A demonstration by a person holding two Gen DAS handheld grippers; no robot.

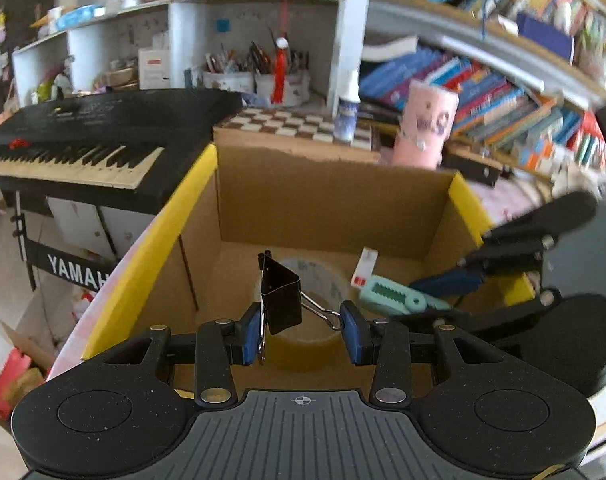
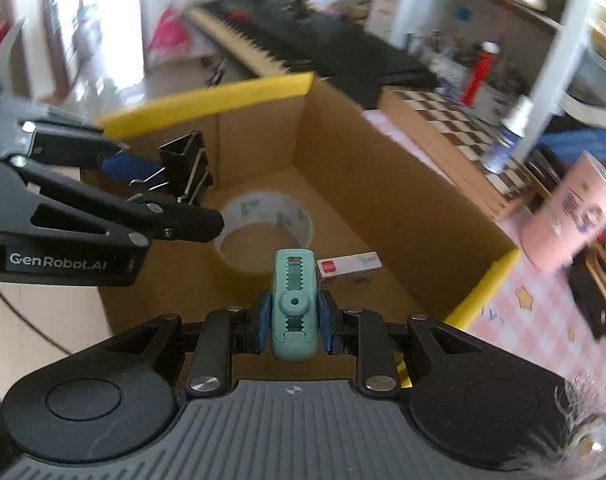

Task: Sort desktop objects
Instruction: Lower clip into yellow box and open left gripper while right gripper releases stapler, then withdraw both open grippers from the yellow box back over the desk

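Observation:
My left gripper (image 1: 303,330) is shut on a black binder clip (image 1: 281,300), its blue pads pressing the clip's wire handles, and hangs over the open cardboard box (image 1: 323,200). In the right wrist view that left gripper (image 2: 155,188) holds the binder clip (image 2: 187,172) above the box's left side. My right gripper (image 2: 293,320) is shut on a mint-green toothed clip (image 2: 294,304), also over the cardboard box (image 2: 383,184). On the box floor lie a tape roll (image 2: 263,236) and a small white-and-red packet (image 2: 349,266). From the left wrist view the green clip (image 1: 395,296) shows at the right gripper (image 1: 443,284).
The box has yellow-edged flaps (image 1: 163,240). A black keyboard (image 1: 99,136) stands left of it. Behind are a chessboard (image 1: 299,124), a pink cup (image 1: 427,124), a small bottle (image 1: 347,116), and shelves of books (image 1: 503,92). A pink checked cloth (image 2: 543,312) covers the table to the right.

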